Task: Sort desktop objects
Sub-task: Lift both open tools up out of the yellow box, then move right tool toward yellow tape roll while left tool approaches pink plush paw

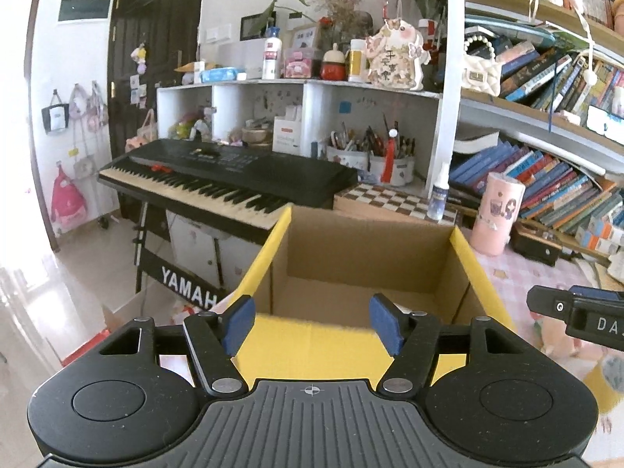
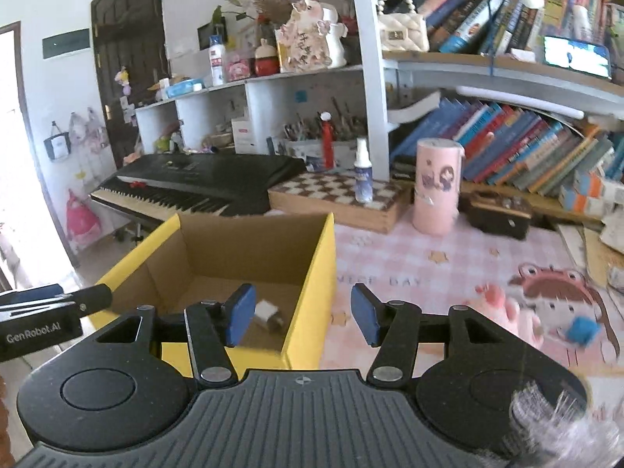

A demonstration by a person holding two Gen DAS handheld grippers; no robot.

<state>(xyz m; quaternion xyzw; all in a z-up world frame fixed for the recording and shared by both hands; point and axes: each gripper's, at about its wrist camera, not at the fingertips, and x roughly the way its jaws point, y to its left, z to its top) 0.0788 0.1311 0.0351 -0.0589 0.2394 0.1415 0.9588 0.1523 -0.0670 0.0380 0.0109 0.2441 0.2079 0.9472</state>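
A yellow cardboard box with a brown inside stands open on the desk, also in the right wrist view. My left gripper is open and empty, just above the box's near wall. My right gripper is open and empty, over the box's right near corner. A small white and dark object lies on the box floor. A small blue object lies on the pink desk mat to the right. The right gripper's tip shows at the right edge of the left wrist view.
A pink cylinder, a spray bottle on a chequered wooden board, a dark case and rows of books stand behind the mat. A black keyboard stands left of the box. A fuzzy grey thing is near right.
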